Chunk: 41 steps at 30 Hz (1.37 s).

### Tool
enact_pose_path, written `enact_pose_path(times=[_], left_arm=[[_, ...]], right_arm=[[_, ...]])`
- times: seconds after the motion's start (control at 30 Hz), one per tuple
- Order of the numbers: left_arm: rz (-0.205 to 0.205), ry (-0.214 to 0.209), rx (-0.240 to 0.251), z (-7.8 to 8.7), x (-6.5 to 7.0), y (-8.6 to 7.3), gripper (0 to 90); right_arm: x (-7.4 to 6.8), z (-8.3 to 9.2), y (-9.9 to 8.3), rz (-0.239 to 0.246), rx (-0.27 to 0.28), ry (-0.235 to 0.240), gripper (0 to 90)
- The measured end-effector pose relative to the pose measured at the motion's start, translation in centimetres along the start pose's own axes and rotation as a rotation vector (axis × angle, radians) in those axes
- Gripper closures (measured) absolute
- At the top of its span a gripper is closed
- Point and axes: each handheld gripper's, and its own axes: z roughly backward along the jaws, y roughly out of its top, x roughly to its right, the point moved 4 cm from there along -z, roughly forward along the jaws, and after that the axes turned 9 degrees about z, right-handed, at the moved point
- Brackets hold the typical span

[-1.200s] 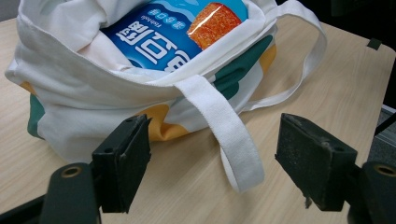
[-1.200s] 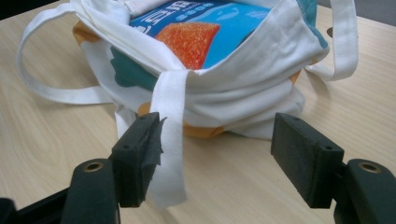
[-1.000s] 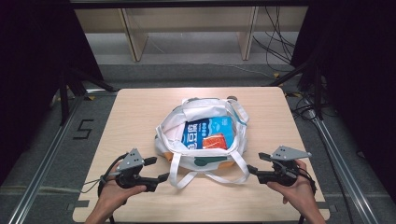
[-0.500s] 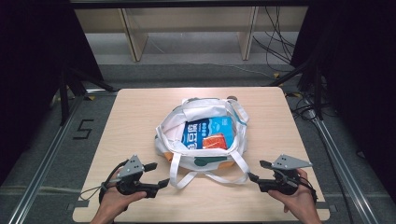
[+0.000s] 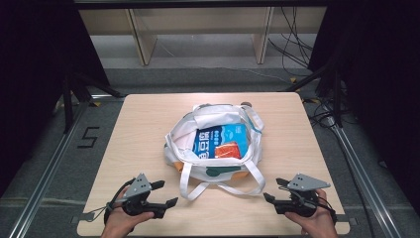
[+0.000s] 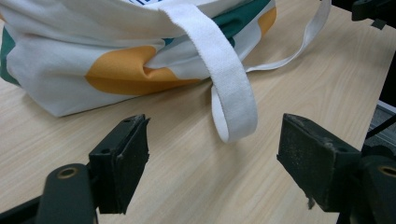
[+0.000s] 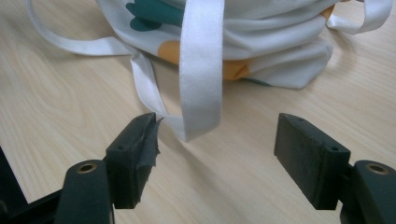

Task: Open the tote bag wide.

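Tote bag point(image 5: 213, 144) mid table; both grippers spread, nr straps.

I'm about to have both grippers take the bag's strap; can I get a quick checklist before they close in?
1. Left gripper open: ok, jaws wide apart.
2. Right gripper open: ok, jaws wide apart.
3. Strap ahead of the left gripper: ok, a loop lies on the table just past its jaws.
4. Strap ahead of the right gripper: ok, an end hangs just past its jaws.
5. Bag resting flat on the table: ok.
6. Blue packet secure inside: cannot tell.
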Motion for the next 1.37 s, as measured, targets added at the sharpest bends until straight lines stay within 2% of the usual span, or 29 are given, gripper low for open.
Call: enact_pose_path(times=[0.03,0.07,0.1,0.13,0.17,0.2,0.23,0.27,0.3,0.33,0.37,0.4,0.47,0.5,0.53,0.57,0.63,0.7,0.73,0.8,0.83,0.87,1.07,1.1,1.13,1.2,1.23,1.27,1.37], left_arm=[[0.002,0.003,-0.003,0.1,0.0,-0.2,23.8],[0.001,0.009,-0.004,0.1,-0.1,-0.3,23.8],[-0.001,0.010,-0.004,0.2,-0.1,-0.4,23.8],[-0.012,0.011,-0.008,0.3,-0.1,-0.5,23.6],[-0.020,0.011,-0.007,0.3,-0.2,-0.5,23.6],[-0.015,0.014,-0.004,0.3,-0.1,-0.6,23.6],[-0.014,0.015,-0.004,0.3,-0.1,-0.8,23.5],[0.007,0.019,0.001,0.3,0.0,-0.9,23.5],[-0.020,0.034,-0.015,0.4,-0.2,-1.0,23.4],[-0.008,0.026,-0.004,0.4,-0.1,-1.1,23.4],[-0.025,0.025,-0.002,0.4,-0.1,-1.1,23.3],[-0.024,0.024,0.000,0.4,-0.1,-1.2,23.2],[-0.023,0.024,-0.005,0.4,-0.1,-1.3,23.2],[-0.033,0.034,-0.013,0.4,-0.3,-1.4,23.1],[-0.010,0.024,-0.005,0.3,0.0,-1.5,23.1],[-0.002,0.028,-0.010,0.3,0.0,-1.6,23.1],[-0.029,0.030,-0.014,0.4,-0.1,-1.6,23.0],[-0.026,0.030,-0.014,0.4,-0.1,-1.6,23.0],[-0.012,0.020,0.000,0.2,0.0,-1.6,23.0],[-0.014,0.020,-0.006,0.2,0.0,-1.6,22.9],[-0.030,0.022,-0.013,0.3,-0.1,-1.6,22.9],[-0.017,0.022,-0.011,0.3,0.0,-1.7,22.9],[-0.016,0.024,-0.013,0.2,0.0,-1.7,22.7],[-0.014,0.023,-0.011,0.1,0.0,-1.7,22.7],[0.009,0.025,-0.010,0.1,0.1,-1.8,22.7],[0.002,0.027,-0.015,0.1,0.0,-1.8,22.7],[-0.020,0.028,-0.019,0.2,-0.1,-1.7,22.7],[0.003,0.025,-0.018,0.1,-0.1,-1.8,22.7],[0.003,0.024,-0.012,0.0,-0.1,-1.8,22.7]], right_arm=[[0.1,-0.1,-0.1,0.026,0.007,0.011,30.9],[-0.2,0.0,-0.3,-0.020,-0.012,0.004,30.6],[0.1,-0.1,-0.5,0.021,-0.001,-0.008,30.4],[-0.3,-0.1,-0.6,-0.012,-0.011,0.010,30.4],[-0.2,-0.2,-0.8,0.013,-0.018,0.013,30.4],[-0.1,-0.2,-0.9,0.019,-0.012,0.001,30.4],[-0.5,-0.1,-1.1,-0.006,-0.025,0.007,30.3],[-0.2,-0.1,-1.3,0.020,-0.023,-0.005,30.0],[-0.2,0.0,-1.4,0.023,-0.021,-0.011,29.9],[-0.7,0.1,-1.6,-0.017,-0.027,-0.001,29.9],[-0.5,0.0,-1.7,0.010,-0.020,-0.003,29.8],[-0.6,-0.1,-1.9,0.011,-0.021,0.019,29.7],[-1.0,0.0,-2.2,-0.012,-0.029,0.010,29.7],[-0.8,-0.1,-2.3,0.031,-0.026,0.008,29.7],[-1.0,0.0,-2.4,0.015,-0.043,0.015,29.7],[-1.1,0.0,-2.5,0.012,-0.048,0.003,29.7],[-1.0,-0.1,-2.5,0.037,-0.037,0.001,29.7],[-1.1,-0.1,-2.5,0.035,-0.040,0.013,29.6],[-1.1,-0.1,-2.5,0.028,-0.041,0.012,29.6],[-1.1,-0.1,-2.5,0.036,-0.041,0.016,29.5],[-1.0,-0.1,-2.6,0.036,-0.045,0.007,29.5],[-1.0,-0.1,-2.6,0.036,-0.047,0.002,29.5],[-1.0,-0.1,-2.6,0.040,-0.041,0.006,29.5],[-1.0,-0.2,-2.6,0.031,-0.048,0.018,29.5],[-1.1,-0.2,-2.6,0.028,-0.050,0.021,29.5],[-1.0,-0.2,-2.6,0.032,-0.049,0.020,29.5],[-1.0,-0.2,-2.6,0.036,-0.045,0.016,29.5],[-0.9,-0.2,-2.6,0.036,-0.046,0.015,29.5],[-1.0,-0.2,-2.6,0.019,-0.045,0.014,29.5]])
